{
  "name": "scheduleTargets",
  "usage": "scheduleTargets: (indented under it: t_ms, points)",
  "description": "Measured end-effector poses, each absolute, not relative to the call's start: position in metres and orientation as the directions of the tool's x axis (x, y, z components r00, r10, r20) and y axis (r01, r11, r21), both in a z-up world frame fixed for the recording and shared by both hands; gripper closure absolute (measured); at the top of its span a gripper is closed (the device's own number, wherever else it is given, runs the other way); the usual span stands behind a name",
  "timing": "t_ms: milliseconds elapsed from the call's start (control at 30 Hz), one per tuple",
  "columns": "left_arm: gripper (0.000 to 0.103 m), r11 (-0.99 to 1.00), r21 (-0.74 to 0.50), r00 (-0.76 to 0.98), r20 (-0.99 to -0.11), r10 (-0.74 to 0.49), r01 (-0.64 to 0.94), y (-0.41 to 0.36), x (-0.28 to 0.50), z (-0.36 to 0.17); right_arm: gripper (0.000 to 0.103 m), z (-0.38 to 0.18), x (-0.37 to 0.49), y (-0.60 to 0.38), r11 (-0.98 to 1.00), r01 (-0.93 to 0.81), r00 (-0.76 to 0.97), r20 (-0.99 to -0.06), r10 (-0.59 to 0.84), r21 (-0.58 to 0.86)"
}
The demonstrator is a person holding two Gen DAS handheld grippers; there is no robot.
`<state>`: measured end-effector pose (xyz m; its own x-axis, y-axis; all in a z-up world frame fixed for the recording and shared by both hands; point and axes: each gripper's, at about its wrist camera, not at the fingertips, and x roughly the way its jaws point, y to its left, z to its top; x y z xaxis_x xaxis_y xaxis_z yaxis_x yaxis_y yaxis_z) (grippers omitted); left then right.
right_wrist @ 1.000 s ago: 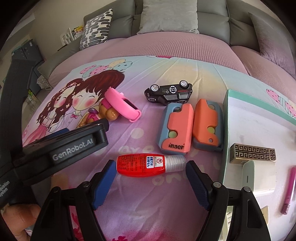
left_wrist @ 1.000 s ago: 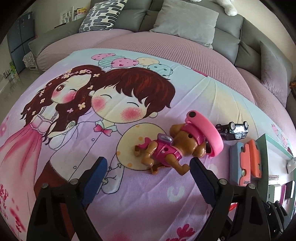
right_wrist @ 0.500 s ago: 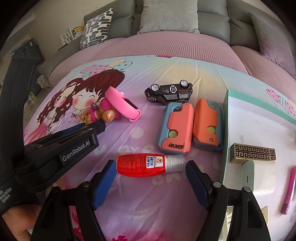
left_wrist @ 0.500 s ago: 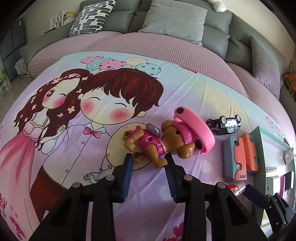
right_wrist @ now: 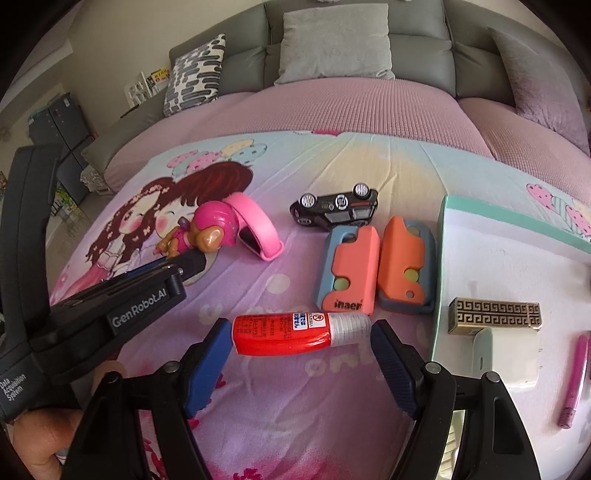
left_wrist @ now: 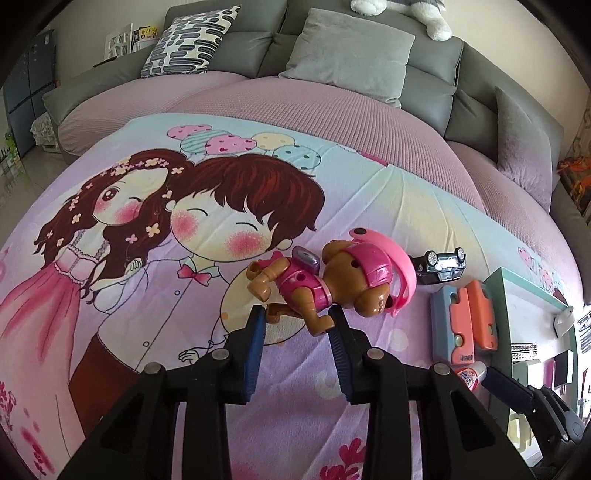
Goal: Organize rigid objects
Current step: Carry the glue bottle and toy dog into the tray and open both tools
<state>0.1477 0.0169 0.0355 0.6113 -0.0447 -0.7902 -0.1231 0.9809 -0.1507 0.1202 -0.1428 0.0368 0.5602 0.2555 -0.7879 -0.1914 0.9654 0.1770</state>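
On the blanket: left gripper (left_wrist: 297,319) pinches the toy dog (left_wrist: 325,284) by its legs.
Right view only: right gripper (right_wrist: 301,354), spread wide, straddles the red glue bottle (right_wrist: 295,328) without touching; white tray (right_wrist: 509,273) at 3 o'clock.
Change: dog has risen, head up.
Shapes: glossy plastic dog, pink ring (right_wrist: 258,229) behind.

The left wrist camera looks forward and down along its fingers (left_wrist: 255,332) toward the sofa (left_wrist: 362,33) at 12 o'clock, close over the toy dog (left_wrist: 332,284). The right wrist camera sits just to its right, facing the same way (equally low), close over the red bottle (right_wrist: 291,328). Both views share the dog, the toy car (right_wrist: 336,208) and the orange cases (left_wrist: 467,314), which lie at 3 o'clock in the left view.
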Motion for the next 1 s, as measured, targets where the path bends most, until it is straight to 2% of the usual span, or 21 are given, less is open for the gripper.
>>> scheduleTargets:
  t_ms: [700,1000]
  points:
    - [0.067,0.989,-0.121,0.695,-0.719,-0.029,-0.084,0.002,0.134,0.081,0.024,0.062,0.115,-0.169,0.971,-0.139,0.631,-0.738,0.239,0.195]
    - [0.067,0.995,-0.099,0.711,-0.700,-0.067,-0.004,-0.037,0.135,0.091,0.024,0.066,0.114,-0.220,0.987,0.009,0.660,-0.743,0.113,0.158]
